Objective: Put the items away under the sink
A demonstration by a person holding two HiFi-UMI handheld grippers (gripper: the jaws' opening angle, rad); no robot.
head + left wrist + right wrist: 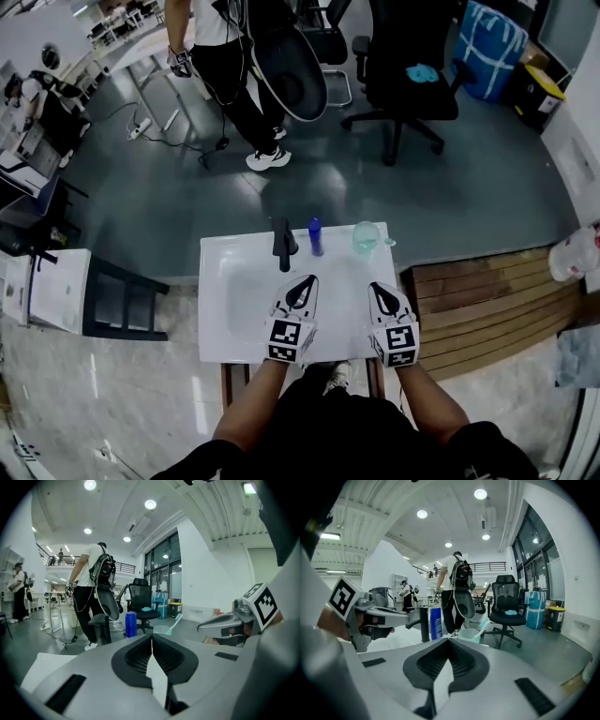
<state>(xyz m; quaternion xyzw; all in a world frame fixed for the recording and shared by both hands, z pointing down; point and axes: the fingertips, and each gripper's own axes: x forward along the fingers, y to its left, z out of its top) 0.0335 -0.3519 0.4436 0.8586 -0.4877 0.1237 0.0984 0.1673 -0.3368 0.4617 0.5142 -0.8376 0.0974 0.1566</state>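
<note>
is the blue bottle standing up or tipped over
Upright. The blue bottle stands on its base at the back rim of the sink, between the black faucet and the clear cup.

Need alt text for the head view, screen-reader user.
Seen from above, a person holds the white left gripper and white right gripper, both shut and empty, side by side over a white rectangular sink. On its far rim stand a black faucet, a blue cylindrical bottle and a pale green translucent cup.

Label on blue bottle [316, 236] too small to read, standing person [234, 75] cut off at top edge
</note>
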